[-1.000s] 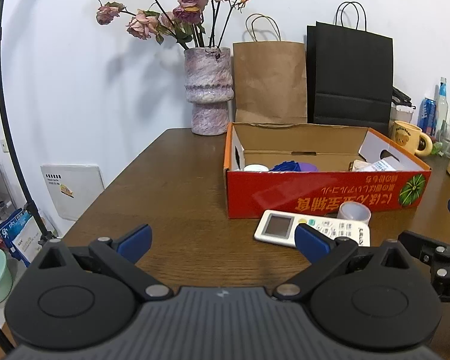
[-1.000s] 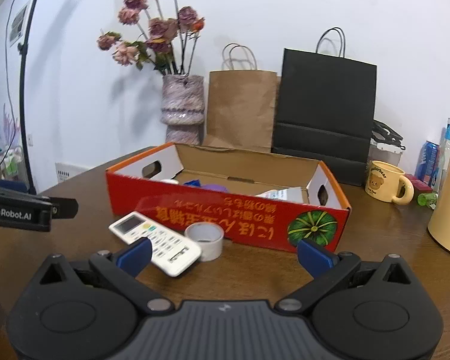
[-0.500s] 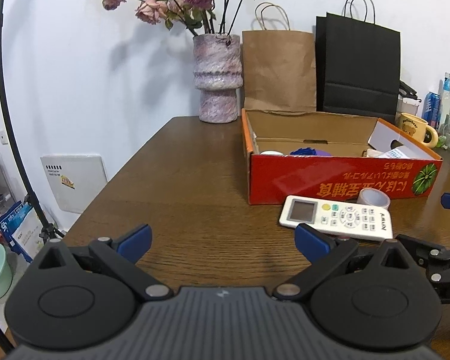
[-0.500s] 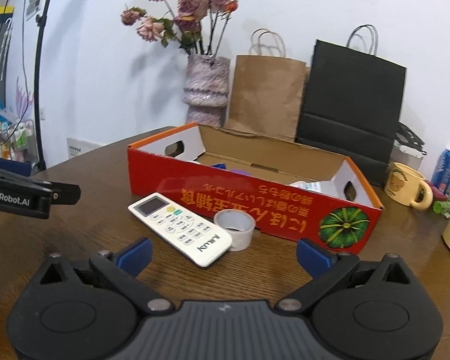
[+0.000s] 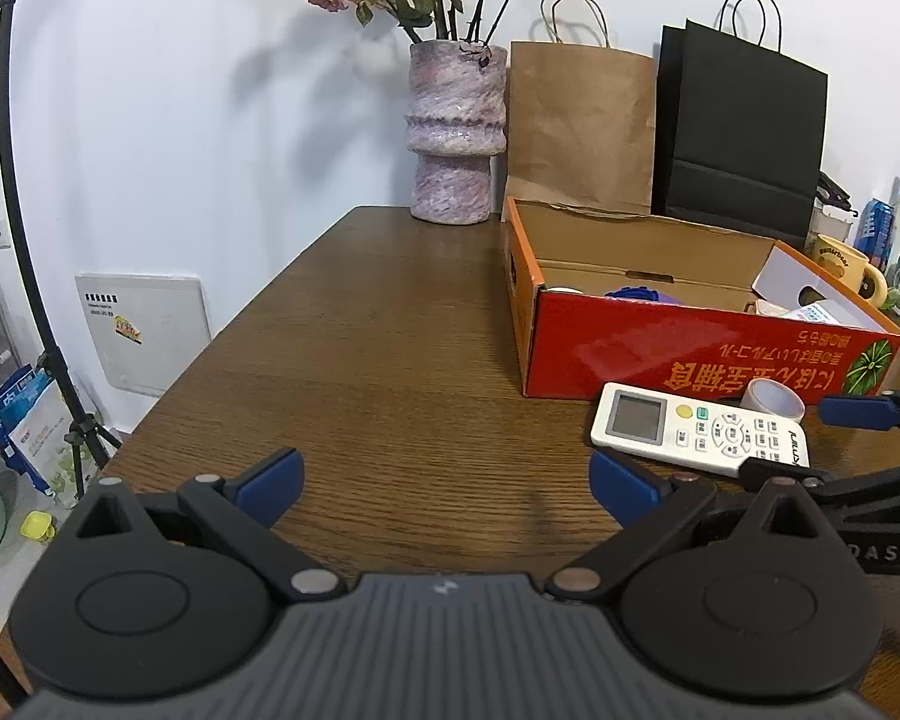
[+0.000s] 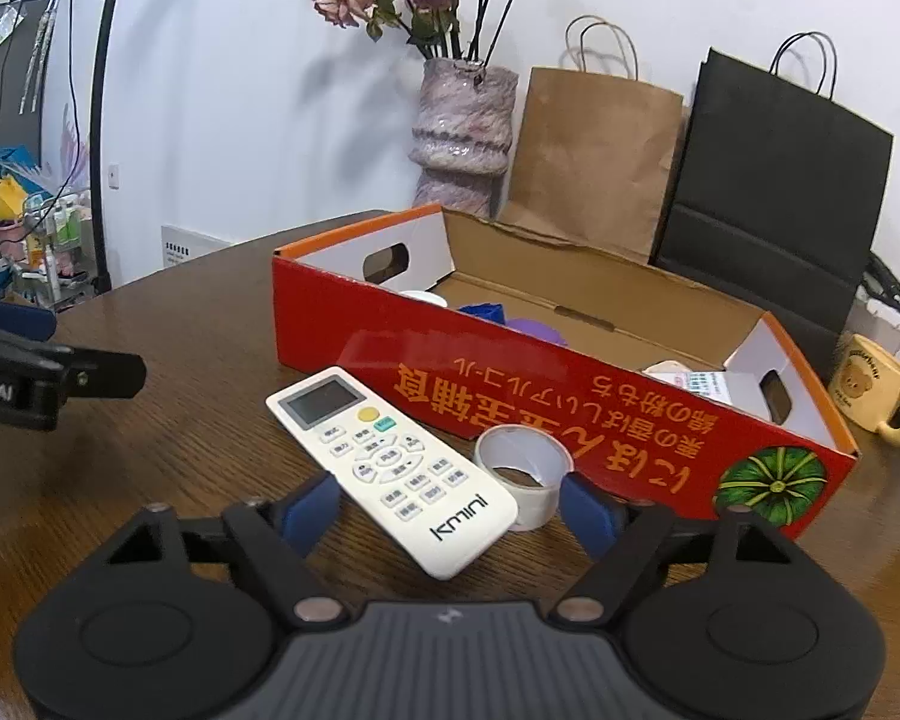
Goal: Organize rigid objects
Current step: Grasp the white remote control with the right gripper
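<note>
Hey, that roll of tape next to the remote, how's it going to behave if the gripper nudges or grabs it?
The tape roll lies flat on its end on the table, so a nudge would probably slide it rather than roll it. It looks like a thin hollow ring, likely light. Its glossy wall may slip between the right gripper fingers.

Vase of dried roses (image 5: 456, 132), brown paper bag (image 5: 579, 132), black bag (image 5: 744, 138), yellow mug (image 6: 873, 384)

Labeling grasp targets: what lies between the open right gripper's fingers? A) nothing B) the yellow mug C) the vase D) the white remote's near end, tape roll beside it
D: in the right wrist view, the right gripper is open around the white remote, tape roll beside it.
</note>
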`<state>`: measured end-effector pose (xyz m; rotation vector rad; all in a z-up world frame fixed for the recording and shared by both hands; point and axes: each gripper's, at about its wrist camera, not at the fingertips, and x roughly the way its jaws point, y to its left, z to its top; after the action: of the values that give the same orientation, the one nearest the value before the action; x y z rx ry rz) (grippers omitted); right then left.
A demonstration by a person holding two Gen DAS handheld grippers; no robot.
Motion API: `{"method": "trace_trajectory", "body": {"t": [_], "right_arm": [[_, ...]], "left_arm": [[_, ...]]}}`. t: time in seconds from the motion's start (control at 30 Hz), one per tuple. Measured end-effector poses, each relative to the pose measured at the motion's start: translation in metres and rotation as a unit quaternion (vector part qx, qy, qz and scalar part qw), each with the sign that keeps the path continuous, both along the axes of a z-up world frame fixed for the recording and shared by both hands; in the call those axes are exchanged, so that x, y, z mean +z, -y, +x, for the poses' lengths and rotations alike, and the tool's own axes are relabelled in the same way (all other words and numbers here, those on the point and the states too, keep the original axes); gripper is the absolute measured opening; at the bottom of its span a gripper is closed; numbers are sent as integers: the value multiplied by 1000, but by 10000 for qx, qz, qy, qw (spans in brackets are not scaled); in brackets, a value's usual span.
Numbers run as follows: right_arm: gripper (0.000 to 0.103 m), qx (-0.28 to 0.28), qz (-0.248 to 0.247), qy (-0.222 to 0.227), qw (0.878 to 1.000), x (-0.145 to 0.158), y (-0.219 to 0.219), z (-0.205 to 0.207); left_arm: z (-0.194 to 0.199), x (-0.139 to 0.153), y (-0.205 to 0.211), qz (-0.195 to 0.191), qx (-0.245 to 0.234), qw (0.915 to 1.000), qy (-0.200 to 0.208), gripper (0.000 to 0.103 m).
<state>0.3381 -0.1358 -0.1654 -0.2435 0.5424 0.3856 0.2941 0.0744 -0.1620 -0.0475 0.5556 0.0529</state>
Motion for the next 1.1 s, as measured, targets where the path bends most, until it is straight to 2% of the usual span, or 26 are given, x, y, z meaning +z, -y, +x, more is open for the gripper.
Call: {"method": "trace_trajectory", "body": {"t": [0.1, 0.17, 0.3, 0.37, 0.57, 0.67, 0.73, 0.77, 1.1], "right_arm": [[77, 84, -54, -85, 9999, -3, -4, 5], [72, 153, -74, -140, 9998, -5, -7, 5], [70, 236, -76, -139, 9996, -5, -10, -2], [64, 285, -48, -174, 9994, -5, -10, -5], [57, 495, -48, -249, 9985, -5, -12, -17], [60, 576, 18, -269, 9980, -3, -12, -20], [70, 500, 20, -222, 9985, -1, -12, -18], [72, 479, 28, -200, 9986, 0, -12, -15], [67, 835, -130, -427, 9955, -1, -35, 19]], "left_arm": [[0, -1, 0, 10, 4, 10000, 5, 103], [0, -2, 0, -8, 34, 10000, -15, 103], [1, -2, -3, -80, 93, 9999, -16, 103], [1, -2, -3, -85, 118, 9999, -16, 103], [-2, -3, -6, -132, 156, 9998, -7, 103], [-2, -2, -7, -165, 178, 9997, 1, 103], [-2, -2, -7, -178, 190, 9997, 1, 103], [-2, -2, -7, -182, 193, 9996, -2, 103], [-1, -3, -11, -264, 194, 9994, -63, 103]]}}
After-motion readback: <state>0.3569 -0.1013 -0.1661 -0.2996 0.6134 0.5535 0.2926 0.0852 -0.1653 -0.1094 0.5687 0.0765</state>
